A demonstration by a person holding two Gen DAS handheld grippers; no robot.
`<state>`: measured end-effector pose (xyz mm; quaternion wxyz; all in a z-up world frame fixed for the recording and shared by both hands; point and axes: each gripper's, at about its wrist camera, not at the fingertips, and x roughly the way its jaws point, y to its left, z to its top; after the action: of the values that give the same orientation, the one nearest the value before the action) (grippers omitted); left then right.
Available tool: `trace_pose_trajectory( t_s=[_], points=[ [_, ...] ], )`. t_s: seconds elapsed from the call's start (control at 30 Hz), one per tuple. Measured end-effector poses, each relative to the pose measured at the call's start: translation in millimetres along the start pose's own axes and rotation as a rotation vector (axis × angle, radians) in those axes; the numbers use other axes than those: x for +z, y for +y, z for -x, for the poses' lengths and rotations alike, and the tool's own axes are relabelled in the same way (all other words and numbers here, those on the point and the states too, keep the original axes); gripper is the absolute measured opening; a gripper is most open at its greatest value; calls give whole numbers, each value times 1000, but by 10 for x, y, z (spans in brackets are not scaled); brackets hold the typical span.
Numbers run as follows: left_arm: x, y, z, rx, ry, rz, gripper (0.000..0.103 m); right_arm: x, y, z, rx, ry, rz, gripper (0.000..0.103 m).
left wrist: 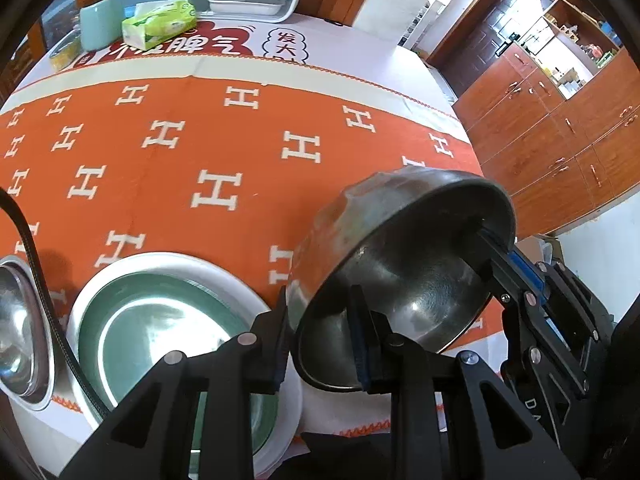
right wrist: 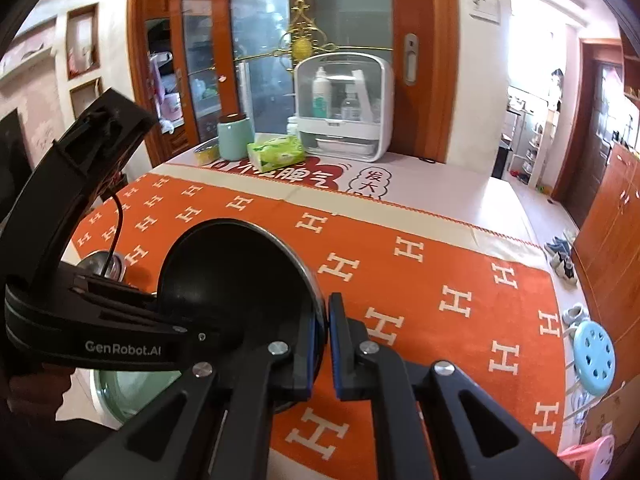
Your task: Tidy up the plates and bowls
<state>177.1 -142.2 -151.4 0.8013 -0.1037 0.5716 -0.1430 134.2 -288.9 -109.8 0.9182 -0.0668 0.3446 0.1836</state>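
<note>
Bowl [left wrist: 404, 264]: polished metal w/ dull, scuffed outer wall. Plate [left wrist: 160, 320]: glossy glazed ceramic, white rim, green centre. Tablecloth [left wrist: 248, 148]: matt woven cloth; gripper [left wrist: 322, 344] frames matt black plastic.

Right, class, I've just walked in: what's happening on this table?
A person holds one steel bowl tilted above the orange cloth, using both tools. The left hand-held gripper pinches its near rim; the right hand-held gripper clamps the opposite rim. A green plate and another steel bowl rest below.
</note>
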Motion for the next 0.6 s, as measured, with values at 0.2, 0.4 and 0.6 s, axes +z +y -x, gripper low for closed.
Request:
trace_pose_trajectory(
  t_s=[0.2,0.4,0.6],
  points=[
    [-92,163,139,24,-2,-6,23,-9,251,26,11,11,39,6],
    [-179,337,273,31,10,-33,24,34,511,42,4,8,45,6],
    [-270,584,452,34,15,-50,23,89,822,7,-1,10,35,6]
  ],
)
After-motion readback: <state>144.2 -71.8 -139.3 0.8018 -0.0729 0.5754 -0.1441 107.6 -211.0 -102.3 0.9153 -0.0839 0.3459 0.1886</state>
